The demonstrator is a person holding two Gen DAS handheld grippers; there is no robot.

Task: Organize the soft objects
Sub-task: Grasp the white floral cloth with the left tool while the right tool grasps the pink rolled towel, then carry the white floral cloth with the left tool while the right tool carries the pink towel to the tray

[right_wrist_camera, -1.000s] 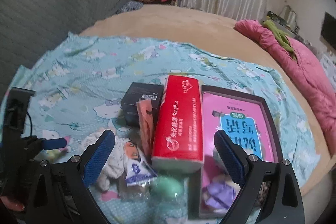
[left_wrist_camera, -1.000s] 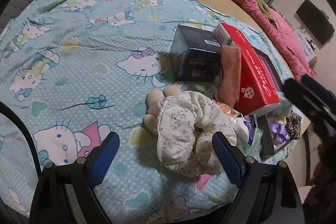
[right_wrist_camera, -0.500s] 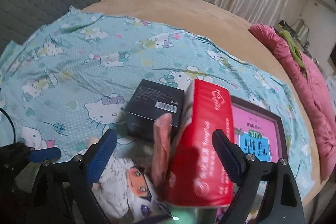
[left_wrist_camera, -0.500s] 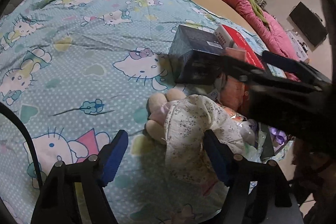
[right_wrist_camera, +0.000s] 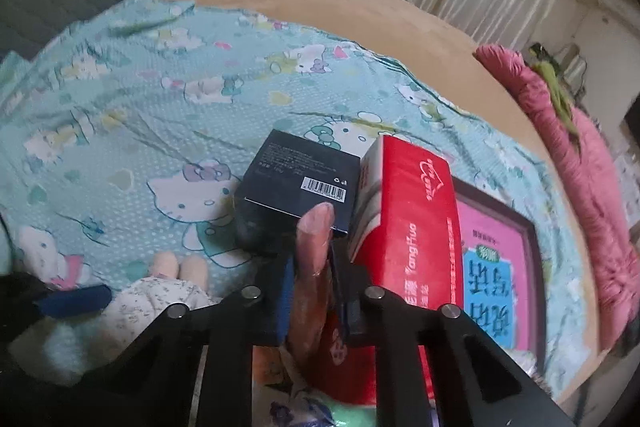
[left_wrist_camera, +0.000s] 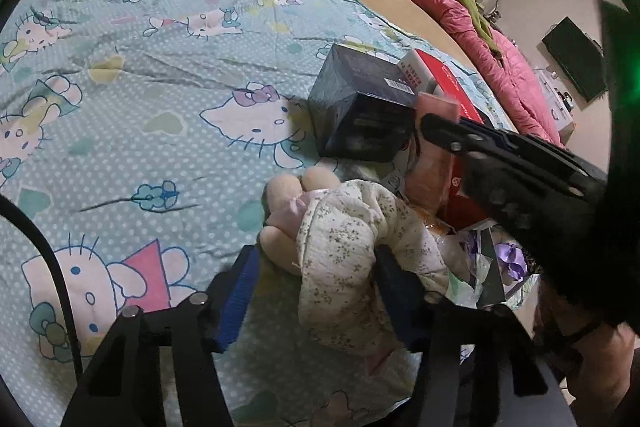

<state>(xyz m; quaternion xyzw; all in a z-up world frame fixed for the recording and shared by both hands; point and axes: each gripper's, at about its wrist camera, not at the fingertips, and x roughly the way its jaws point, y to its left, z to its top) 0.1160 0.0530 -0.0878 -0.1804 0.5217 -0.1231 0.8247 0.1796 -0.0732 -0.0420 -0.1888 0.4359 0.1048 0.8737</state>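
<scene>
A plush doll [left_wrist_camera: 344,239] in a pale floral dress lies on the Hello Kitty sheet [left_wrist_camera: 160,107]. My left gripper [left_wrist_camera: 316,267] straddles it with jaws closing, and both blue pads touch its sides. The doll [right_wrist_camera: 160,299] and one left pad also show at the lower left of the right wrist view. A thin pink pouch [right_wrist_camera: 316,227] stands on edge between the black box and the red tissue pack. My right gripper [right_wrist_camera: 311,263] is closing on it, pads pressed to both faces. In the left wrist view the right gripper [left_wrist_camera: 436,131] reaches in from the right onto the pouch [left_wrist_camera: 432,155].
A black box [right_wrist_camera: 296,183] and a red tissue pack [right_wrist_camera: 412,219] flank the pouch. A dark-framed pink book box [right_wrist_camera: 500,267] lies to the right. Small packets with a purple bow [left_wrist_camera: 508,259] sit by the doll. A pink quilt [right_wrist_camera: 580,167] lies along the bed's far right.
My right gripper came down over the pile and its jaws went from wide open to pinching the pink pouch. My left jaws narrowed onto the doll.
</scene>
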